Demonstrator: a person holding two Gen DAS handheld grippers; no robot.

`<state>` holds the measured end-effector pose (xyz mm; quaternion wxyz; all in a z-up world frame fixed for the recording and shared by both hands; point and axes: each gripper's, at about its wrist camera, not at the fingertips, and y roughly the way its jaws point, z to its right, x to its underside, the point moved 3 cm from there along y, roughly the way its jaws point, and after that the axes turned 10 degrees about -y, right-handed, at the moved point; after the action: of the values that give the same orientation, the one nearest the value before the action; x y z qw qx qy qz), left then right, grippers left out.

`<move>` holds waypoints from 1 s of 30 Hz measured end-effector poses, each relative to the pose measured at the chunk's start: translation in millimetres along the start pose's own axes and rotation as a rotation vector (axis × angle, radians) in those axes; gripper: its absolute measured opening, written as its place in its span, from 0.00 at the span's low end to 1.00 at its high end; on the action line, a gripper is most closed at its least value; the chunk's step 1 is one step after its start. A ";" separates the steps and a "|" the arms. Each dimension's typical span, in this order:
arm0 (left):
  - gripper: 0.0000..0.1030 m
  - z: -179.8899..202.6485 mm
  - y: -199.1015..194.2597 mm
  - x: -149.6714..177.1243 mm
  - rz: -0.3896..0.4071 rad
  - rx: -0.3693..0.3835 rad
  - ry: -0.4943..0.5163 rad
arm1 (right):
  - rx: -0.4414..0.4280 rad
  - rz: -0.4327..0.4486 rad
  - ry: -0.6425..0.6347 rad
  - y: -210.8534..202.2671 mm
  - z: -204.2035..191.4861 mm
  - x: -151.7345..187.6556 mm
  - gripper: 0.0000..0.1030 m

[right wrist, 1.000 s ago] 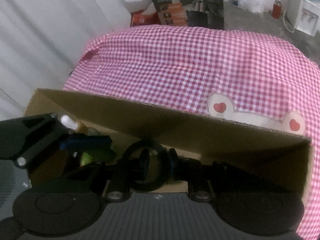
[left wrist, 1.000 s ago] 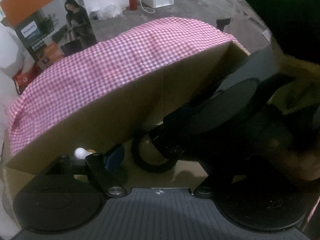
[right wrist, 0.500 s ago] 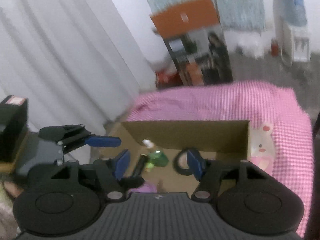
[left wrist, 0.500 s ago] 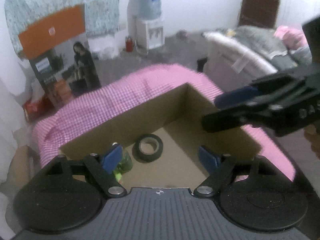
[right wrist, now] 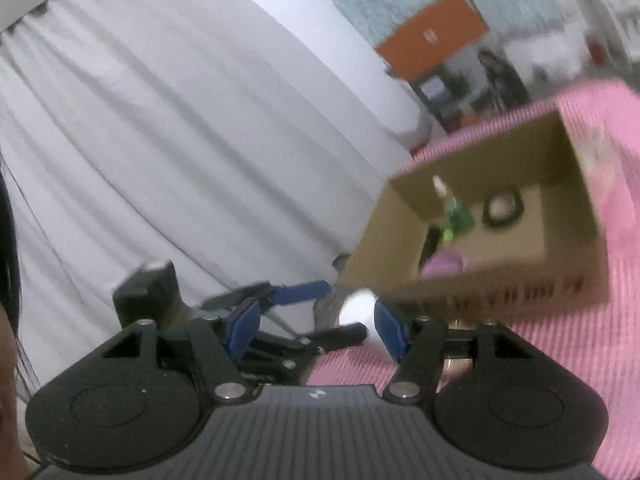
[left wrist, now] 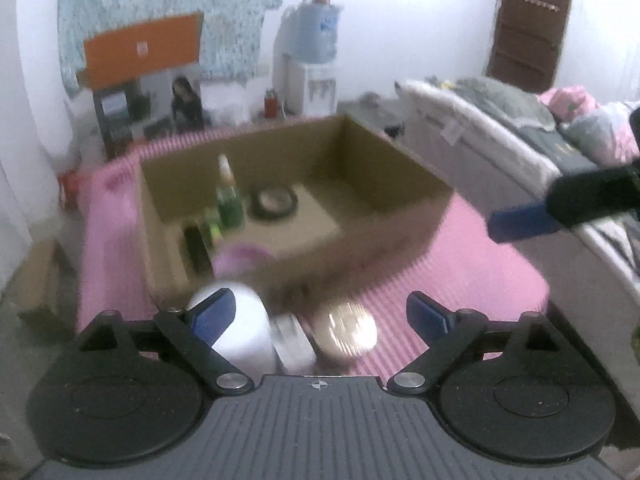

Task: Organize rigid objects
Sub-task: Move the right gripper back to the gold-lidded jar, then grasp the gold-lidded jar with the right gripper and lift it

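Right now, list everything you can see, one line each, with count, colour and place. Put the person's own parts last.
cardboard box: one, brown, open-topped, on the pink cloth
tape roll: one, black, flat on the box floor
bottle: one, green with pale cap, upright in the box, left of the tape
purple item: one, blurred, at the box's near wall
white rounded object: one, on the cloth in front of the box
gold round object: one, on the cloth, right of the white one
pink cloth: one, under everything
curtain: one, white, left of the table
left gripper: one, black with blue pads, jaws opening, empty
right gripper: one, same build, open, empty
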<state>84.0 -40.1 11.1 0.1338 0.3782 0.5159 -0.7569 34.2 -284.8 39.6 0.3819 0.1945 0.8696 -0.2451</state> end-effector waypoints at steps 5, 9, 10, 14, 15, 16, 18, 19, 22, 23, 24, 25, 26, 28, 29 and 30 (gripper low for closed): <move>0.90 17.4 25.2 30.4 -0.030 -0.017 0.045 | 0.091 -0.039 0.102 20.7 35.2 30.6 0.64; 0.87 37.3 35.5 44.6 -0.024 -0.053 0.163 | 0.180 -0.101 0.146 40.0 58.9 50.5 0.61; 0.87 40.8 37.0 45.2 -0.022 -0.058 0.181 | 0.181 -0.110 0.152 41.4 60.2 54.4 0.60; 0.84 43.4 48.9 50.4 -0.048 -0.053 0.183 | 0.202 -0.118 0.162 50.9 70.2 55.1 0.59; 0.83 45.2 49.6 55.0 -0.052 -0.056 0.181 | 0.209 -0.118 0.162 54.9 73.5 54.2 0.59; 0.82 45.8 52.5 56.3 -0.058 -0.056 0.180 | 0.215 -0.118 0.160 58.8 77.2 53.3 0.58; 0.77 46.6 59.6 57.3 -0.069 -0.054 0.176 | 0.241 -0.126 0.154 66.2 82.3 51.4 0.57; 0.75 46.7 63.1 58.0 -0.077 -0.058 0.175 | 0.252 -0.130 0.148 69.3 84.5 49.5 0.55; 0.74 46.2 70.9 60.8 -0.093 -0.074 0.173 | 0.279 -0.157 0.137 81.5 92.4 50.5 0.53; 0.74 45.8 73.5 60.2 -0.095 -0.082 0.175 | 0.284 -0.165 0.135 84.9 94.4 50.7 0.53; 0.74 45.1 76.1 59.0 -0.097 -0.093 0.177 | 0.288 -0.176 0.132 89.0 97.0 50.9 0.53; 0.74 42.6 77.8 60.0 -0.101 -0.101 0.176 | 0.290 -0.184 0.129 92.1 98.8 50.9 0.53; 0.74 41.2 80.1 59.4 -0.110 -0.098 0.168 | 0.289 -0.190 0.127 95.1 100.9 49.9 0.53; 0.74 39.5 83.6 58.1 -0.119 -0.097 0.155 | 0.280 -0.209 0.120 101.4 104.0 48.9 0.53; 0.74 39.2 84.5 57.7 -0.119 -0.098 0.155 | 0.276 -0.217 0.117 104.2 104.9 48.6 0.53; 0.74 39.2 85.3 56.4 -0.119 -0.098 0.156 | 0.272 -0.229 0.112 107.7 105.7 48.5 0.53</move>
<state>79.2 -100.9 -79.8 0.0667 0.3976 0.5826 -0.7057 120.3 -251.6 -89.3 0.2725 0.1572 0.8649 -0.3912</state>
